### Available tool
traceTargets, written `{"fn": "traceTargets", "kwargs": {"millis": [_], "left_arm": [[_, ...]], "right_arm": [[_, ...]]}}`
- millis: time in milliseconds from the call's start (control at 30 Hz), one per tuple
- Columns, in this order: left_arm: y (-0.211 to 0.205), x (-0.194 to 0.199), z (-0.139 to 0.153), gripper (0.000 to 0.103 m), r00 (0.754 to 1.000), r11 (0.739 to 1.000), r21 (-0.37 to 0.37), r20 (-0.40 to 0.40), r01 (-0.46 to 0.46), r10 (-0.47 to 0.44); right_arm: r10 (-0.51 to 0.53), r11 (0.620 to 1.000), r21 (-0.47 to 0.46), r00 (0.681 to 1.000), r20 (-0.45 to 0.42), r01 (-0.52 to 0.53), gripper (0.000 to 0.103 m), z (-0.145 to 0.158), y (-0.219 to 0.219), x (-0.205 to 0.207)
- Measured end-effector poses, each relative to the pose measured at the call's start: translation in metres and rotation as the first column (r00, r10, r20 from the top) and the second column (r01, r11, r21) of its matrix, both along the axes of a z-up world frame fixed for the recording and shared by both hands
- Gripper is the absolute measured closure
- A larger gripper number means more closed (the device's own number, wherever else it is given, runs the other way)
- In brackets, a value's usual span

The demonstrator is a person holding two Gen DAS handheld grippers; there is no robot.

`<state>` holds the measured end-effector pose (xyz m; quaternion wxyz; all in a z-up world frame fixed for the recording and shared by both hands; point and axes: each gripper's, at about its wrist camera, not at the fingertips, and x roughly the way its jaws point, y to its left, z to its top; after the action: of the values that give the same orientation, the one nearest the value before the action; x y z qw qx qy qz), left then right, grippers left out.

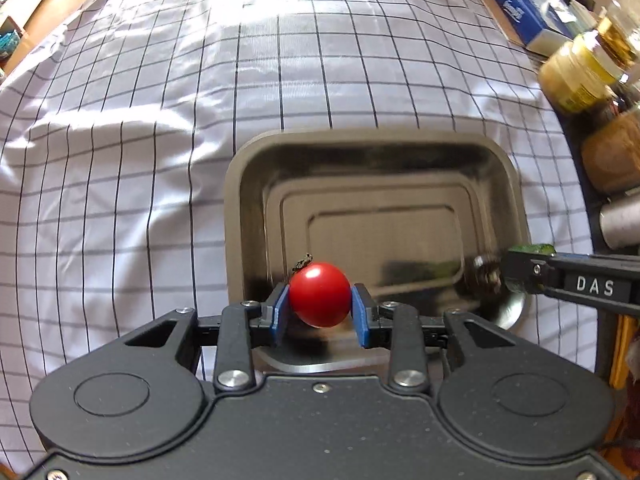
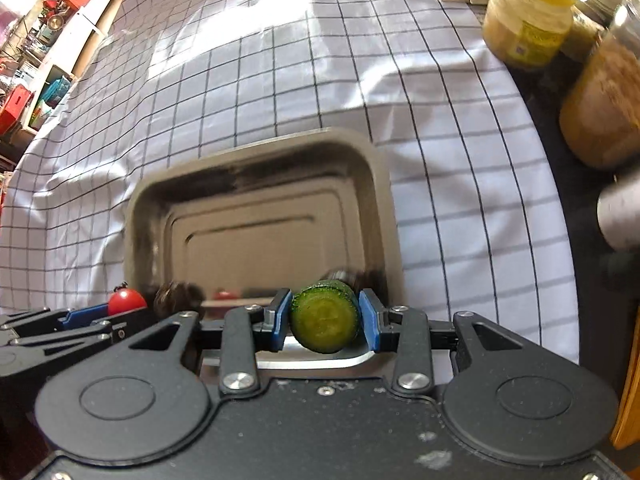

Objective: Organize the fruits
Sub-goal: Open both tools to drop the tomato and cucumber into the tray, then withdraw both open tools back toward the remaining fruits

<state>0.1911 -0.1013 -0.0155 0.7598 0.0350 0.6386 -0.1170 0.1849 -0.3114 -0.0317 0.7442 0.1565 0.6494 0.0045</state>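
Note:
My left gripper [image 1: 320, 306] is shut on a red cherry tomato [image 1: 319, 294] with a dried stem, held over the near edge of an empty metal tray [image 1: 372, 168]. My right gripper [image 2: 325, 318] is shut on a green cucumber piece [image 2: 324, 316], cut face toward the camera, held over the tray's [image 2: 256, 148] near right corner. The right gripper shows at the right of the left wrist view [image 1: 516, 268]. The left gripper with the tomato [image 2: 126, 302] shows at the left of the right wrist view.
The tray sits on a white checked tablecloth [image 1: 140, 140]. Jars [image 2: 528, 16] and a blue carton [image 1: 520, 4] stand along the table's right side, beside a grey cylinder [image 1: 622, 220]. Shelves with clutter [image 2: 36, 40] are at far left.

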Motion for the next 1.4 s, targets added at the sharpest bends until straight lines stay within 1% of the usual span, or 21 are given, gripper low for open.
{"fn": "traceTargets", "kwargs": {"millis": [133, 200, 300, 400, 533, 700, 967, 1400], "left_arm": [[-0.006, 0.017, -0.006, 0.061, 1.000, 1.000, 0.010, 0.007, -0.005, 0.005], [-0.007, 0.022, -0.006, 0.061, 1.000, 1.000, 0.010, 0.011, -0.004, 0.004], [-0.006, 0.027, -0.005, 0.060, 1.000, 1.000, -0.003, 0.013, -0.004, 0.004], [-0.005, 0.028, -0.002, 0.060, 1.000, 1.000, 0.003, 0.025, -0.002, 0.002], [-0.003, 0.020, 0.002, 0.060, 0.999, 1.000, 0.005, 0.032, 0.002, -0.003], [0.002, 0.001, 0.004, 0.060, 0.999, 1.000, 0.008, 0.034, 0.006, -0.006], [0.010, -0.047, 0.003, 0.060, 0.999, 1.000, 0.024, 0.040, 0.005, -0.006], [0.038, -0.125, -0.014, 0.060, 1.000, 0.998, 0.059, 0.000, 0.006, -0.006]], "right_arm": [[0.005, 1.000, 0.002, 1.000, -0.007, -0.005, 0.065, -0.014, -0.003, 0.020], [0.007, 1.000, 0.000, 1.000, 0.003, -0.007, 0.064, -0.017, -0.004, 0.029], [-0.012, 1.000, 0.014, 1.000, 0.022, 0.012, 0.064, -0.016, -0.006, 0.037], [-0.026, 1.000, 0.013, 0.999, 0.035, 0.025, 0.064, -0.013, -0.007, 0.042], [-0.040, 0.999, 0.001, 0.998, 0.038, 0.040, 0.064, -0.009, -0.007, 0.037], [-0.051, 0.999, -0.011, 0.998, 0.021, 0.051, 0.064, -0.006, -0.006, 0.015], [-0.070, 0.997, -0.013, 0.998, -0.002, 0.069, 0.064, -0.003, -0.001, -0.034], [-0.093, 0.996, -0.005, 0.994, -0.049, 0.093, 0.064, -0.005, 0.015, -0.121]]}}
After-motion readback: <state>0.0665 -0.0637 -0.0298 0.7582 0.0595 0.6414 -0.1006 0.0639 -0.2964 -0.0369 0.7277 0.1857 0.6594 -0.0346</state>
